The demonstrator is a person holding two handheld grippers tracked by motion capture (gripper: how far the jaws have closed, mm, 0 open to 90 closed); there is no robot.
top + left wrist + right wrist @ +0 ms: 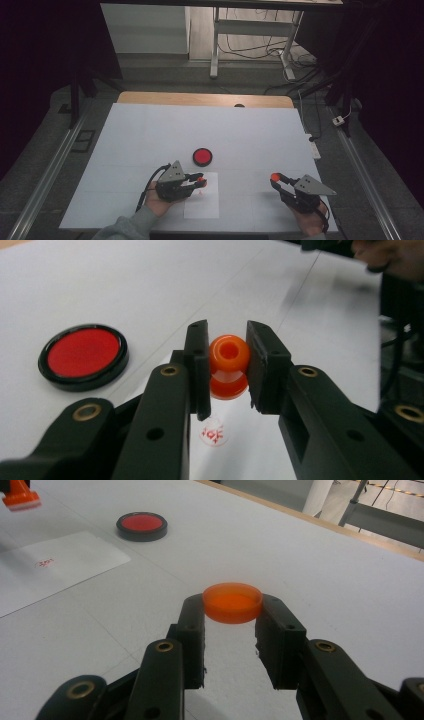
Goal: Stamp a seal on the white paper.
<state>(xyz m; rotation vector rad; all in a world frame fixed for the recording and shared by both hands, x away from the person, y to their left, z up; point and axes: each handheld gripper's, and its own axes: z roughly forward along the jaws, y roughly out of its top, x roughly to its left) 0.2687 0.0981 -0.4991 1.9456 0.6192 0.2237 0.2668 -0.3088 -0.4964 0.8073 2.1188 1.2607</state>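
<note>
In the high view, a white sheet of paper [202, 196] is seen lying on the white table [150, 135], and it serves here as the landmark. The left gripper [200, 182] is held over the paper's left edge by the left hand [158, 202], and an orange stamp [201, 180] is clamped between its jaws above the paper's upper part. A round red ink pad [202, 156] in a black rim is placed just beyond the paper's far edge. The right gripper [276, 180] is held by the right hand [309, 220] well to the right of the paper, with an orange lid [275, 176] gripped at its tips.

In the left gripper view, the stamp [228, 366] is seen pressed from both sides by the left gripper's [227, 371] pads, its knob uppermost and its base lifted clear of the paper [235, 440]. A round red stamp mark [212, 432] is printed on the paper directly under it. The ink pad [83, 356] lies off the paper, to the left.

In the right gripper view, the shallow orange lid [232, 602] is clamped at its rim by the right gripper [231, 611], level and clear of the table [325, 575]. The paper [55, 567] with its red mark [45, 563] is seen far to the left, the ink pad [142, 525] just beyond its far corner, and the stamp's base [19, 497] above it.
</note>
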